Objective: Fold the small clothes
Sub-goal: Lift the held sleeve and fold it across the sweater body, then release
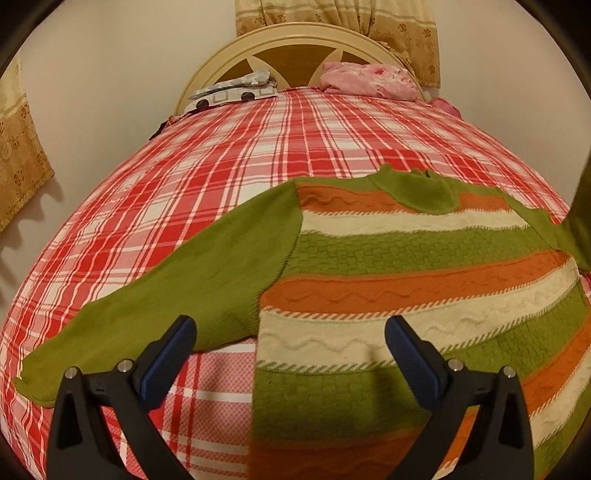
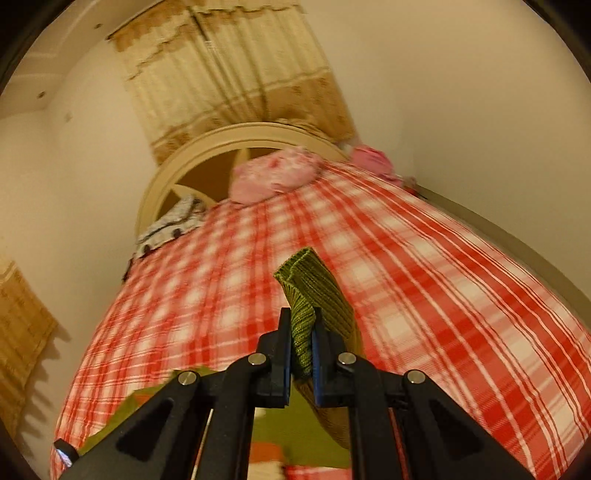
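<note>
The big bed with the red, pink and white checked cover (image 1: 229,173) is the work table here, soft and wide, so a top can lie flat on it. On it, near the front edge, lies the knitted sweater with green, orange and cream stripes and plain green sleeves (image 1: 406,266), spread out front-up so its sides are easy to fold in. Its one long green sleeve (image 1: 177,291) sticks out flat to the side on the cover. The other green sleeve's ribbed cuff (image 2: 314,291) is up in the air, pinched in the right gripper (image 2: 301,343), whose two black fingers with blue pads are squeezed together on the knit; I think it is held high so the sleeve can be laid across the striped chest. The left gripper (image 1: 291,339) hovers over the lower part of the sweater with its jaws wide apart and nothing between them, maybe ready to press the cloth down or grab the flat sleeve. Far back by the cream curved headboard (image 1: 295,40) sit a crumpled pink cloth bundle (image 1: 365,79) and a grey and white patterned cloth (image 1: 236,90). They are well apart from the sweater, so nothing blocks the fold. Tan flowered curtains (image 1: 369,26) hang behind.
</note>
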Action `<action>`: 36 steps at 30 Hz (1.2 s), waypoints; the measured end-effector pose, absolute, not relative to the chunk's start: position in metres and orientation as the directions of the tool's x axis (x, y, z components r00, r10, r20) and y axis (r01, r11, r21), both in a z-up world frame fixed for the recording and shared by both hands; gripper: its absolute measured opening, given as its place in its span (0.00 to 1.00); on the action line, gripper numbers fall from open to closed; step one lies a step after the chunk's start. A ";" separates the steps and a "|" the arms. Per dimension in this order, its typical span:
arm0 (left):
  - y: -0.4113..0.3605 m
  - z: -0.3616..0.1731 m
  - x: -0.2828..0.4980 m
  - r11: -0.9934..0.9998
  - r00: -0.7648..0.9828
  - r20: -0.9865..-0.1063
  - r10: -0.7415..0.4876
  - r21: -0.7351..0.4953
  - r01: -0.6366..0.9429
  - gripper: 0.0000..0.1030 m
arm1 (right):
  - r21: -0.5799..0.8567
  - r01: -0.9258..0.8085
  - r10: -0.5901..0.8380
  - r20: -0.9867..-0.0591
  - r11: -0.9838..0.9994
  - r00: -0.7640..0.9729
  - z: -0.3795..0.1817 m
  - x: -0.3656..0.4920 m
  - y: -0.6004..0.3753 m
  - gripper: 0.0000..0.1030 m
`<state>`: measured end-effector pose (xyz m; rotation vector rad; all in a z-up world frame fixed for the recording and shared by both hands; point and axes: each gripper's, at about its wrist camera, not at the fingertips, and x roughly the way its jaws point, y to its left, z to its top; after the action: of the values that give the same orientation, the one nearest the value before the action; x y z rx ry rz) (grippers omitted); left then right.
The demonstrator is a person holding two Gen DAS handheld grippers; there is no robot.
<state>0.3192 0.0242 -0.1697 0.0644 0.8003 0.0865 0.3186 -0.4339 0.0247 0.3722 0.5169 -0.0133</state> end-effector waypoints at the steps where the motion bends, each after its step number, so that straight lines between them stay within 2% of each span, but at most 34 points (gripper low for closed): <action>1: 0.027 -0.170 0.319 0.995 0.692 -0.715 0.101 0.088 -0.055 1.00 | 0.339 0.086 0.093 -0.477 0.937 0.874 0.031 0.321 -0.423 0.08; 9: 0.046 -0.171 0.310 0.994 0.695 -0.711 0.109 0.073 -0.082 1.00 | 0.320 -0.073 0.214 -0.433 0.945 0.876 0.067 0.348 -0.333 0.08; 17: 0.072 -0.168 0.305 0.990 0.700 -0.702 0.133 0.066 -0.123 1.00 | 0.316 -0.191 0.320 -0.431 0.929 0.844 0.063 0.365 -0.256 0.08; 28: 0.109 -0.179 0.294 0.981 0.676 -0.720 0.154 0.033 -0.189 1.00 | 0.334 -0.346 0.477 -0.516 0.877 0.711 -0.016 0.386 -0.116 0.08; 36: 0.127 -0.186 0.286 0.973 0.656 -0.733 0.180 0.034 -0.228 1.00 | 0.300 -0.359 0.464 -0.663 0.884 0.588 -0.130 0.396 -0.056 0.08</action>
<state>0.2864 0.1272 -0.1863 -0.0632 0.8240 0.2314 0.3963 -0.0555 -0.1297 0.1395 0.8117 0.4812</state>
